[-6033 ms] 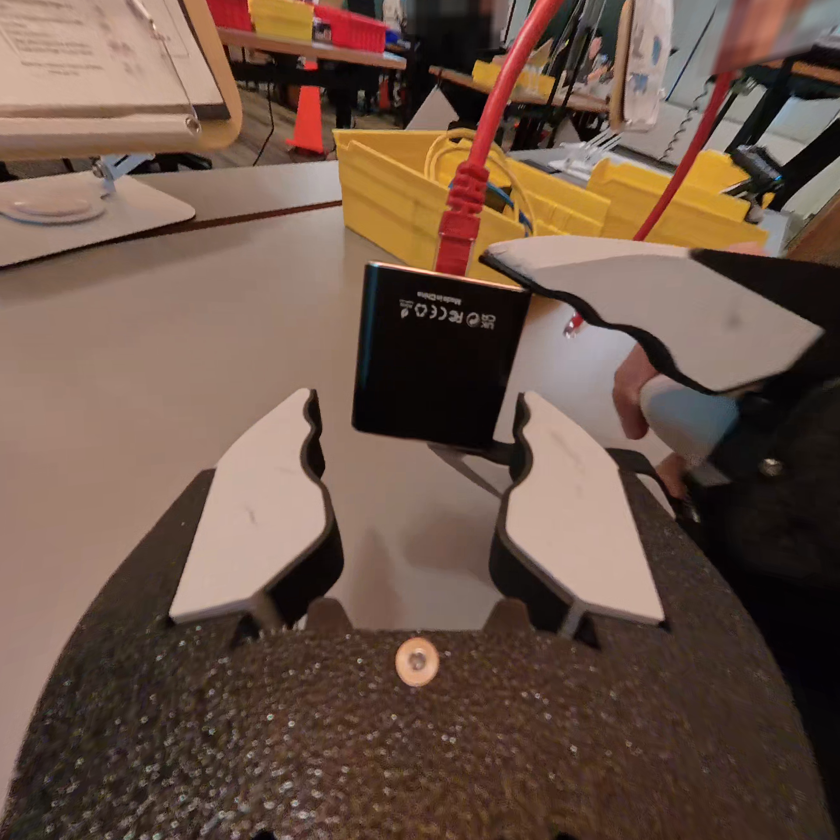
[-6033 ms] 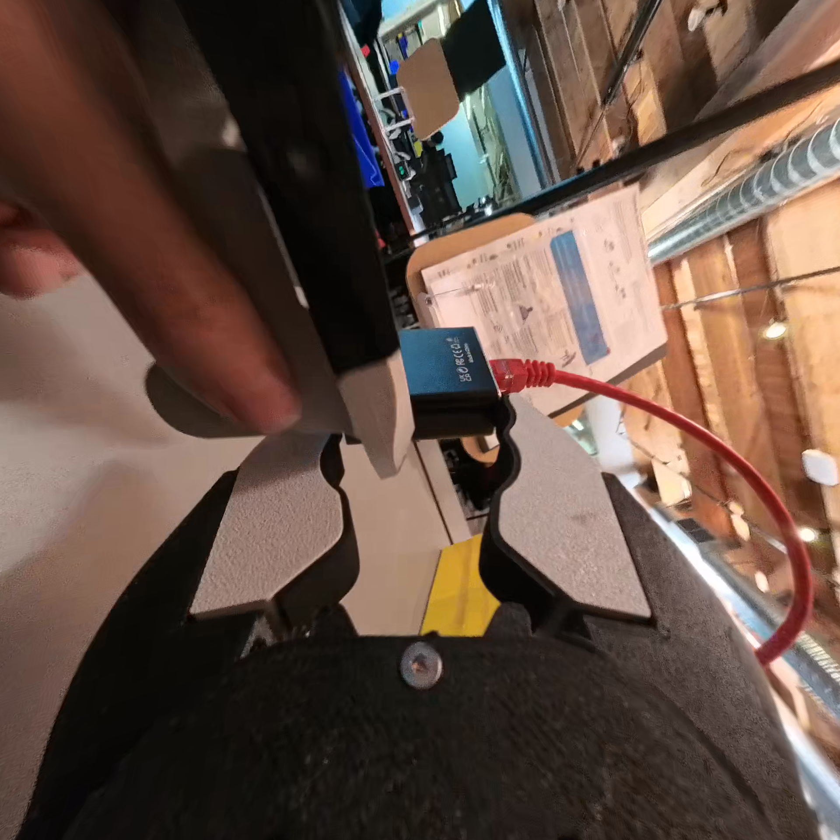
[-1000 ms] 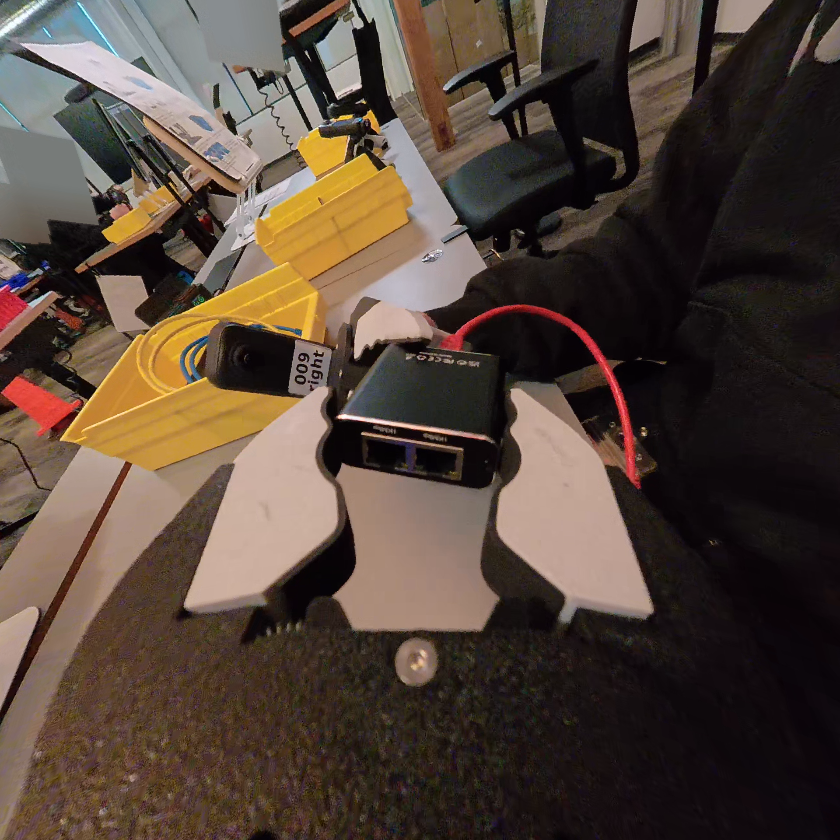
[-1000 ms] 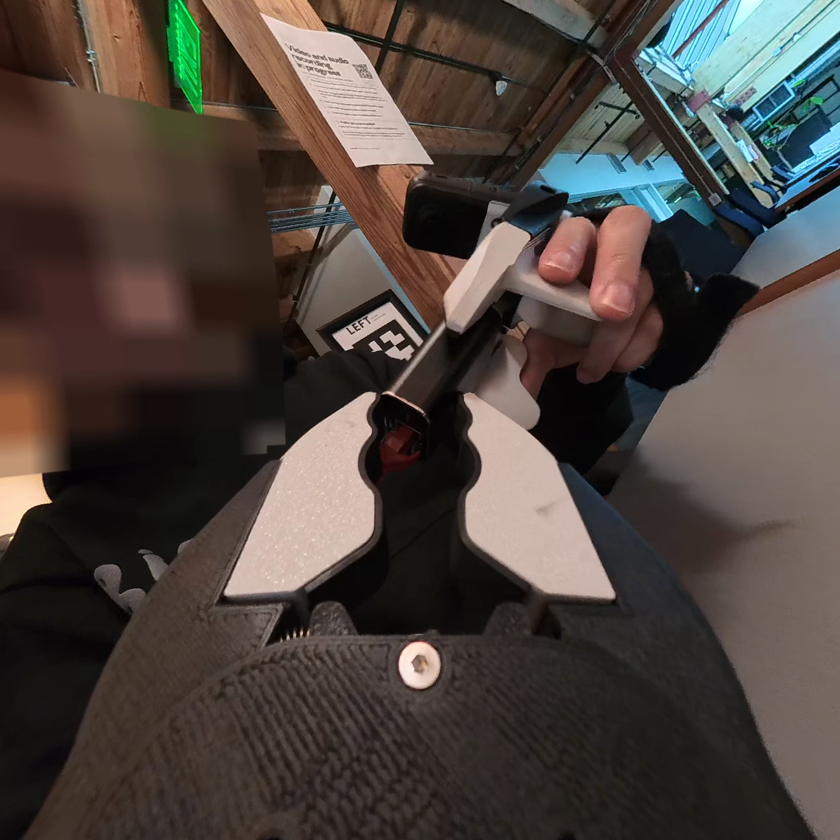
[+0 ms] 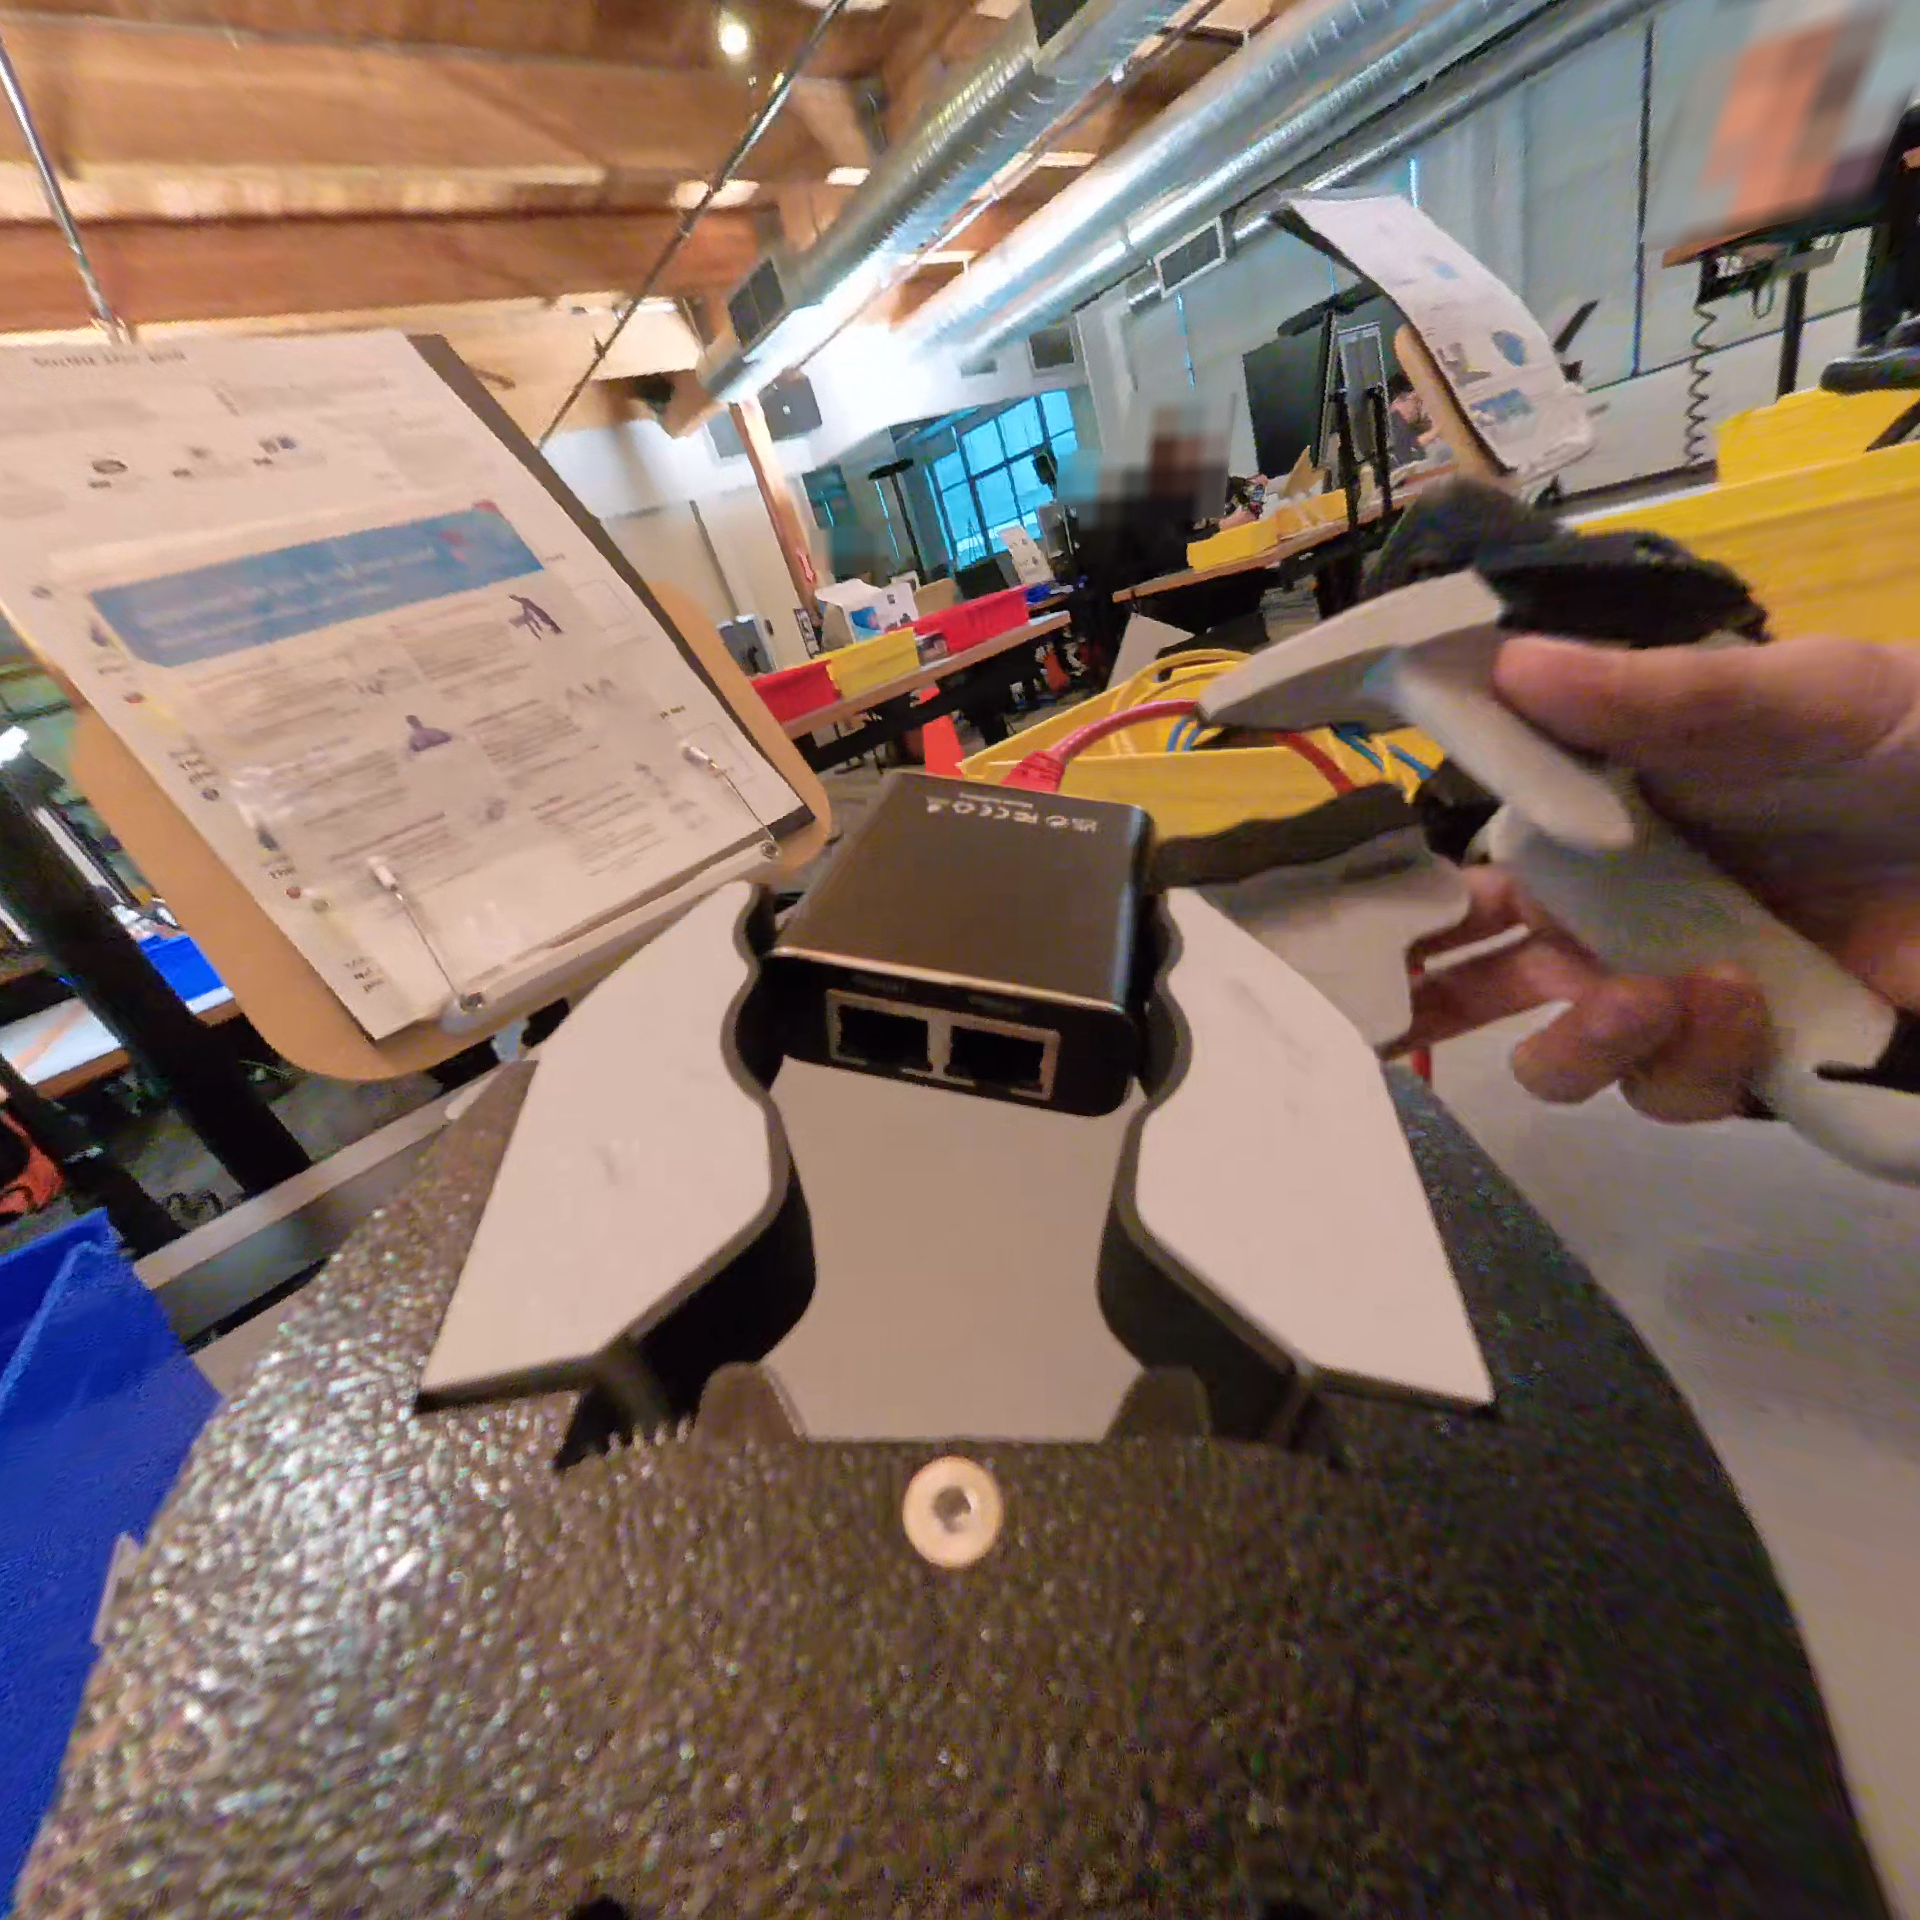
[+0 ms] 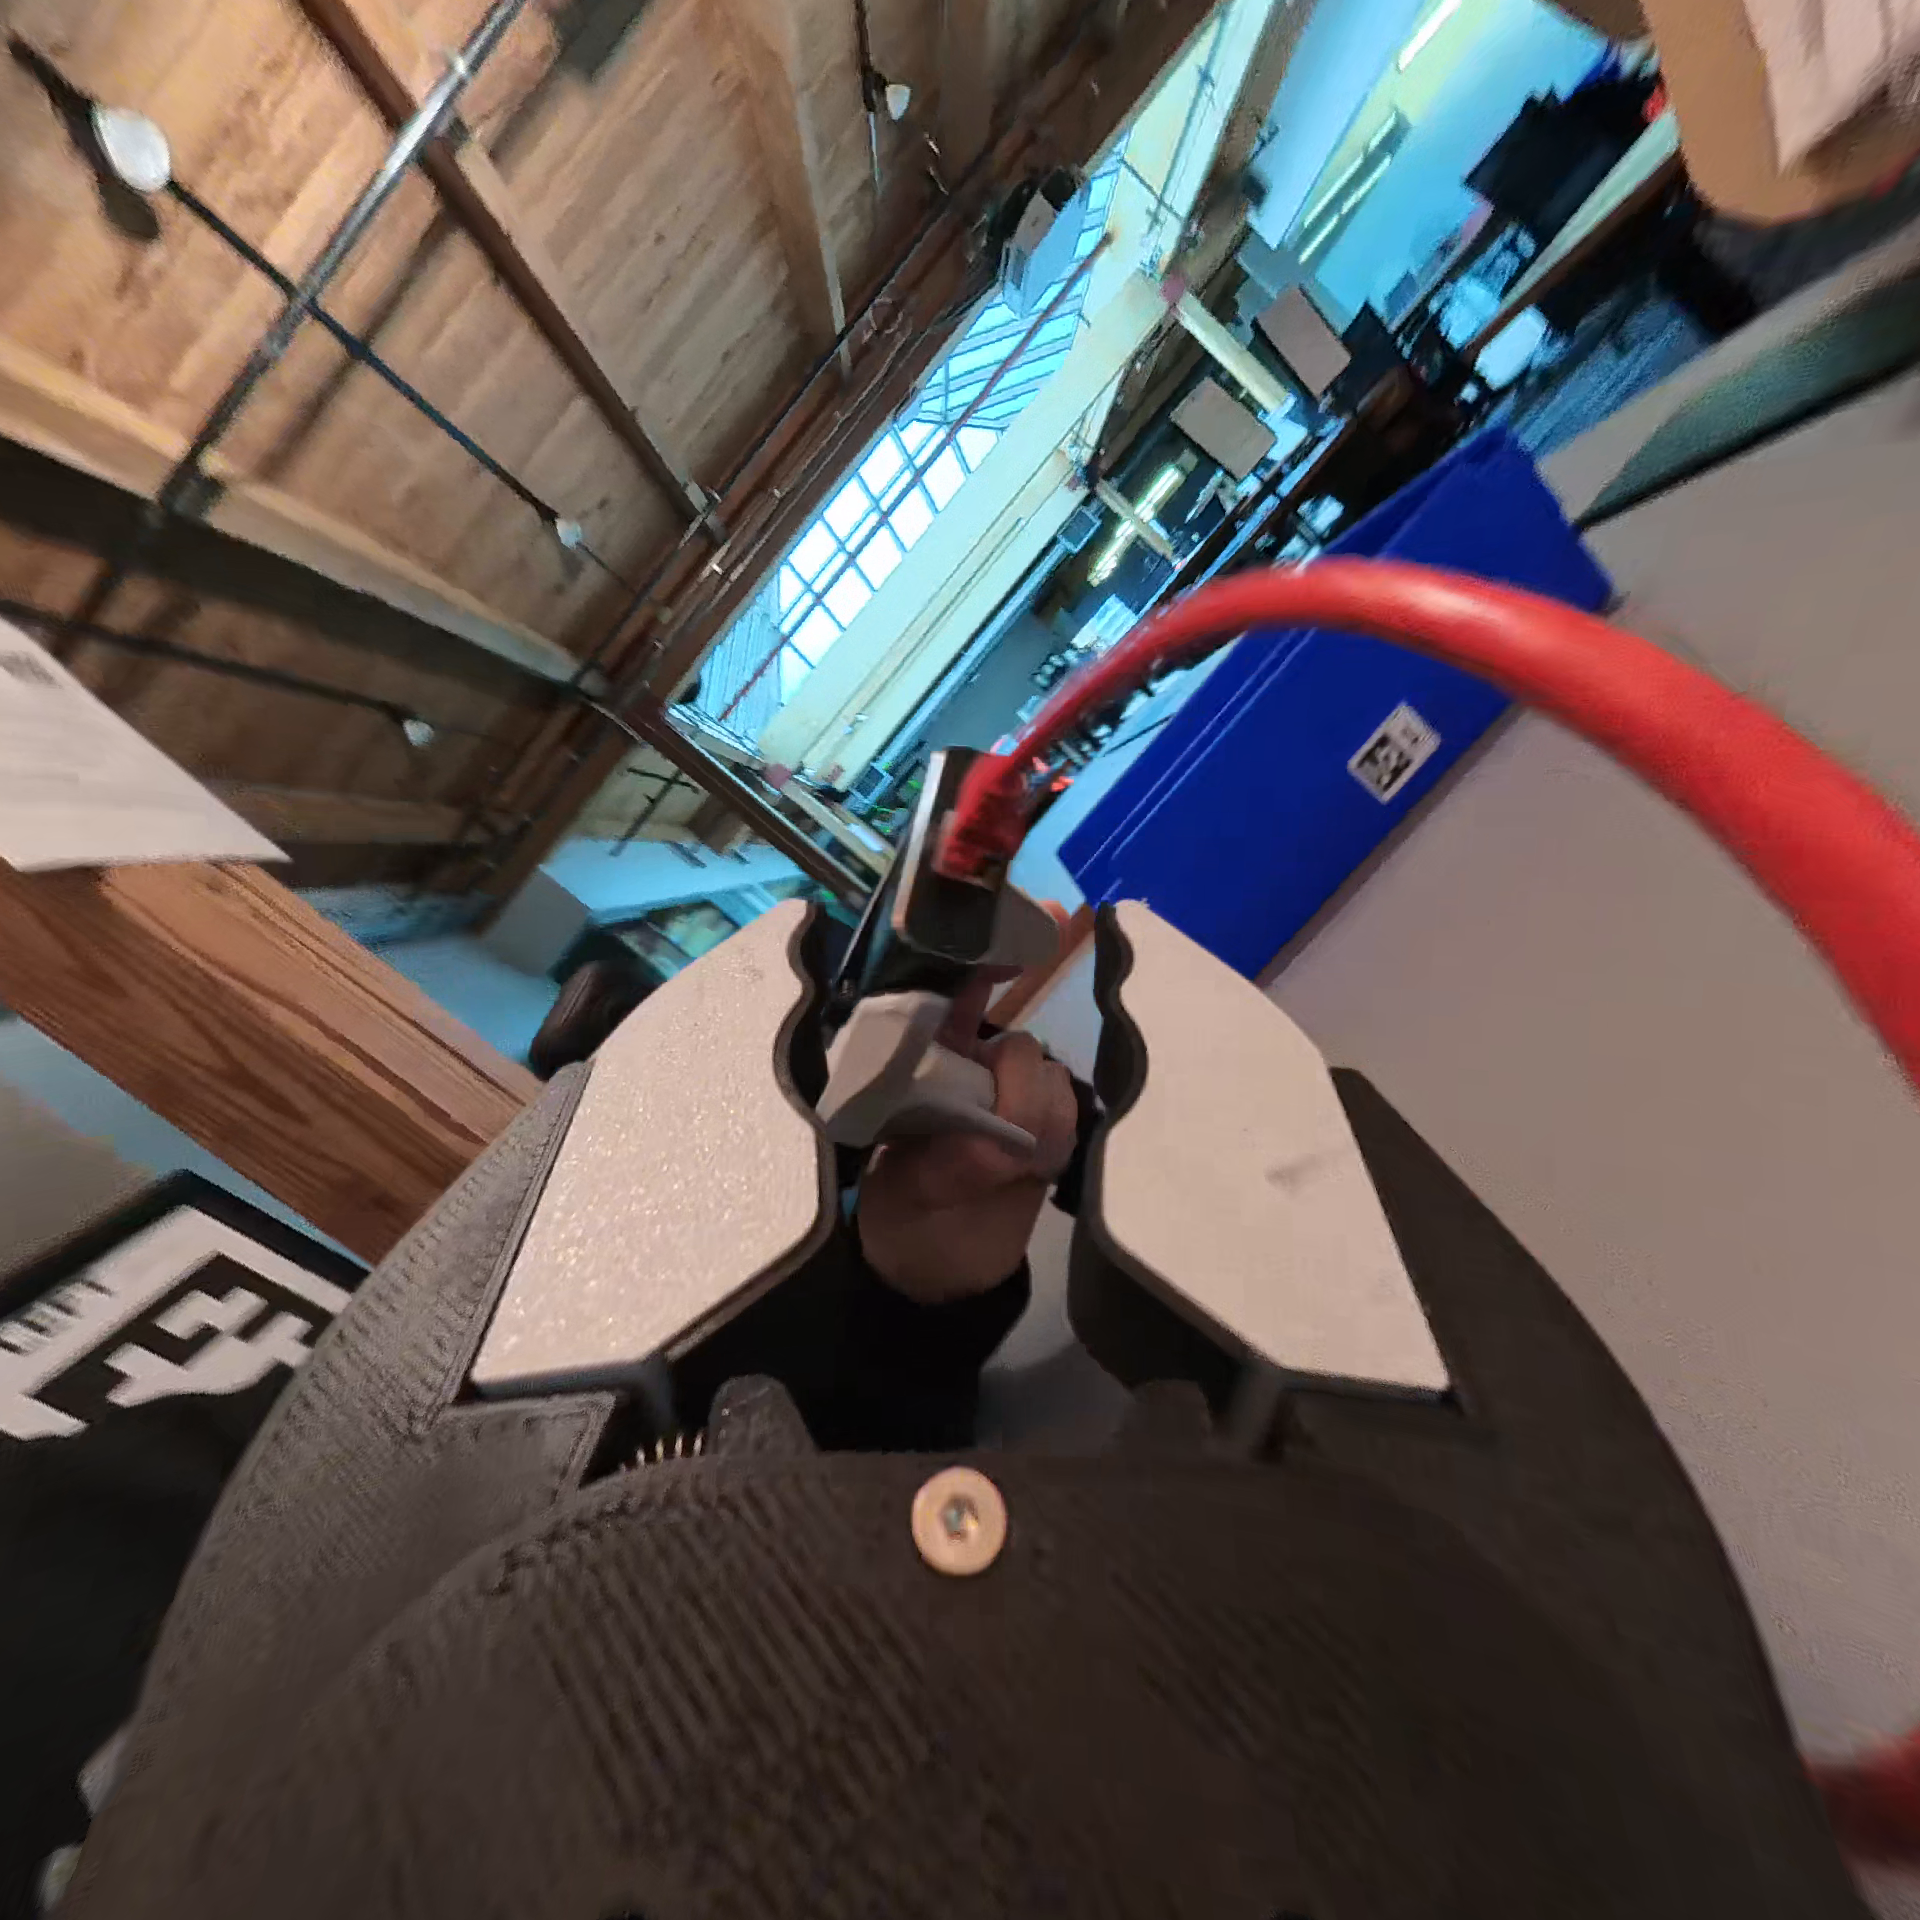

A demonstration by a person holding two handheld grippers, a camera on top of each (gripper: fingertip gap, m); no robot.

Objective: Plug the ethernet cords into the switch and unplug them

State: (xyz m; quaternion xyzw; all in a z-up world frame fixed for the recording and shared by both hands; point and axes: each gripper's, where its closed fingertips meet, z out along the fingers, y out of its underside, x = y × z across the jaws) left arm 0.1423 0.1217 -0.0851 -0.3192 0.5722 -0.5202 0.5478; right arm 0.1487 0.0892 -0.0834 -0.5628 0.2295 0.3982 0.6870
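My left gripper is shut on the black switch, held in the air with two empty ports facing the camera. A red ethernet plug sits in the switch's far side. In the right wrist view the switch shows edge-on with the red plug in it, and the red cord arcs away to the right. My right gripper is open and empty, a short way back from the plug. It also shows in the left wrist view, held by a hand behind and right of the switch.
A clipboard stand with papers rises at the left. A yellow bin with coiled cables sits behind the switch. A blue bin stands on the grey table. A wooden post is at the left.
Six seconds ago the right gripper held the switch and the left was open. The left now grips it. In the last second the right gripper backed off the red plug and both grippers swung round.
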